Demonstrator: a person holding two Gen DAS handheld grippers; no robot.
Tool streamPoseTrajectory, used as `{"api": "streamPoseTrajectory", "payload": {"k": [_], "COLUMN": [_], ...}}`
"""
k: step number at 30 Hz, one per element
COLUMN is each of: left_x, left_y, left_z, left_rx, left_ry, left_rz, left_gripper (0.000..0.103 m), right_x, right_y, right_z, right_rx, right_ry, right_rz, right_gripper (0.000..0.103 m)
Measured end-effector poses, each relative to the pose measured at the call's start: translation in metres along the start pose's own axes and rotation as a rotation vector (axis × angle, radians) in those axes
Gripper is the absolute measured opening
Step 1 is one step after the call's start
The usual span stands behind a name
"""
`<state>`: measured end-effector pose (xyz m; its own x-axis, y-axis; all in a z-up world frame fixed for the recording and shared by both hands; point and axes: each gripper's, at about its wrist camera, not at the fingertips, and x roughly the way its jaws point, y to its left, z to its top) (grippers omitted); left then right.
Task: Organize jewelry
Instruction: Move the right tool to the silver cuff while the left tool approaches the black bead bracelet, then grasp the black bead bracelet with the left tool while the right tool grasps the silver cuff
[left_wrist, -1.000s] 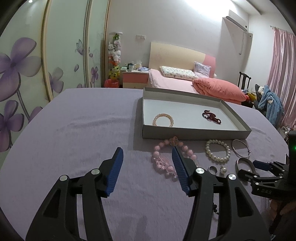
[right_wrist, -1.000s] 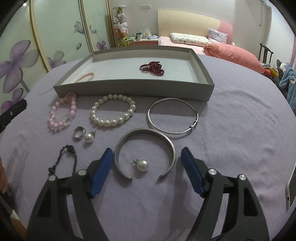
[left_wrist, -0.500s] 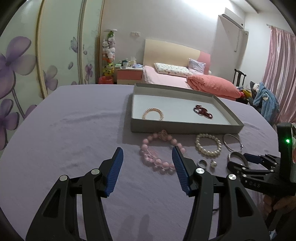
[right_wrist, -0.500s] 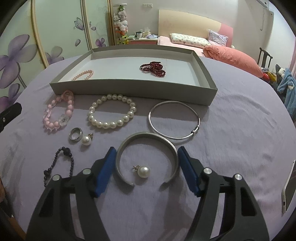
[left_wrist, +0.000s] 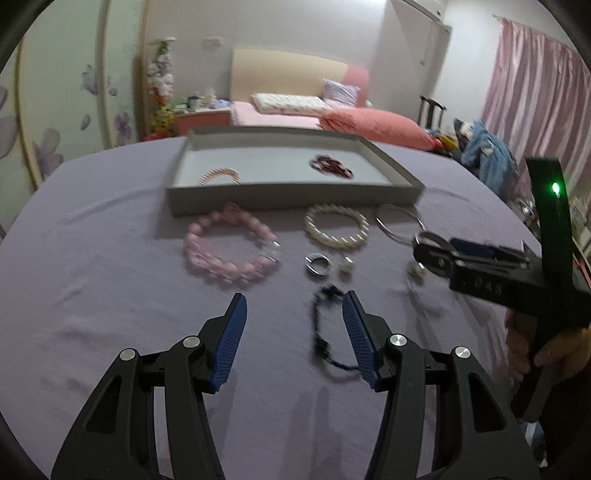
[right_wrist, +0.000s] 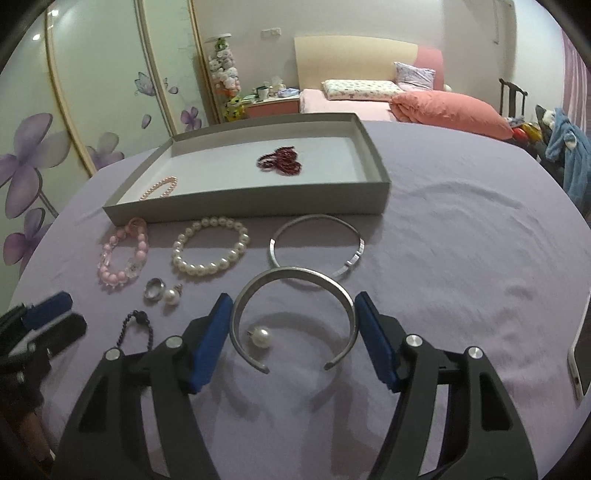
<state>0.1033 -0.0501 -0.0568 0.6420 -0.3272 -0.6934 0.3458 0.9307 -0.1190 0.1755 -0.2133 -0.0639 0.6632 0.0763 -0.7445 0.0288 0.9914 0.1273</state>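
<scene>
Our right hand-held gripper is wide open and holds nothing; its fingers sit just outside the silver cuff, one at 9 o'clock of it, one at 3 o'clock; a pearl earring lies inside the cuff's curve. Our left hand-held gripper is also wide and empty, with the dark chain lying on the table between its fingers, close to the right one.

The tray sits at 12 o'clock and already holds a small pearl bracelet and a red bead bracelet; the pink bracelet, white pearl bracelet, thin bangle, ring and a second earring remain outside it.

We judge the cuff grasp risky: it is springy and open at 6 o'clock, so squeezing across it may make it flex and pop out; the pearl inside could be dragged or rolled away. The thin chain may slip through the left fingers on the soft cloth; the left view is blurred, so its exact lie is unclear.
</scene>
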Motion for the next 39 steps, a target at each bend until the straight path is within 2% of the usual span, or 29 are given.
{"api": "streamPoseTrajectory", "payload": {"k": [3, 6, 8, 12, 19, 31, 33, 35, 39], "left_x": [0.007, 0.015, 0.020, 0.022, 0.019, 0.016, 0.017, 0.018, 0.018], "left_y": [-0.011, -0.017, -0.017, -0.013, 0.012, 0.007, 0.006, 0.005, 0.005], "left_z": [-0.005, -0.010, -0.013, -0.013, -0.010, -0.015, -0.014, -0.014, -0.013], "left_rx": [0.028, 0.057, 0.068, 0.080, 0.040, 0.077, 0.086, 0.092, 0.096], "left_ry": [0.036, 0.074, 0.098, 0.095, 0.091, 0.089, 0.088, 0.089, 0.089], "left_rz": [-0.003, 0.023, 0.047, 0.100, 0.175, 0.155, 0.152, 0.149, 0.151], "left_gripper": [0.052, 0.044, 0.035, 0.026, 0.025, 0.024, 0.022, 0.012, 0.012], "right_x": [0.000, -0.001, -0.001, -0.002, -0.002, -0.003, -0.003, -0.003, -0.004], "right_y": [-0.005, -0.006, -0.005, -0.006, -0.005, -0.006, -0.006, -0.006, -0.004], "right_z": [-0.001, -0.002, -0.003, -0.004, -0.006, -0.007, -0.008, -0.007, -0.006], "right_rx": [0.016, 0.017, 0.014, 0.018, 0.025, 0.024, 0.023, 0.024, 0.029], "right_ry": [0.008, 0.007, 0.005, 0.004, 0.006, 0.011, 0.010, 0.010, 0.003], "right_rz": [-0.002, 0.001, 0.003, 0.005, 0.006, 0.010, 0.010, 0.010, 0.012], "right_gripper": [0.066, 0.066, 0.066, 0.066, 0.066, 0.066, 0.066, 0.066, 0.066]}}
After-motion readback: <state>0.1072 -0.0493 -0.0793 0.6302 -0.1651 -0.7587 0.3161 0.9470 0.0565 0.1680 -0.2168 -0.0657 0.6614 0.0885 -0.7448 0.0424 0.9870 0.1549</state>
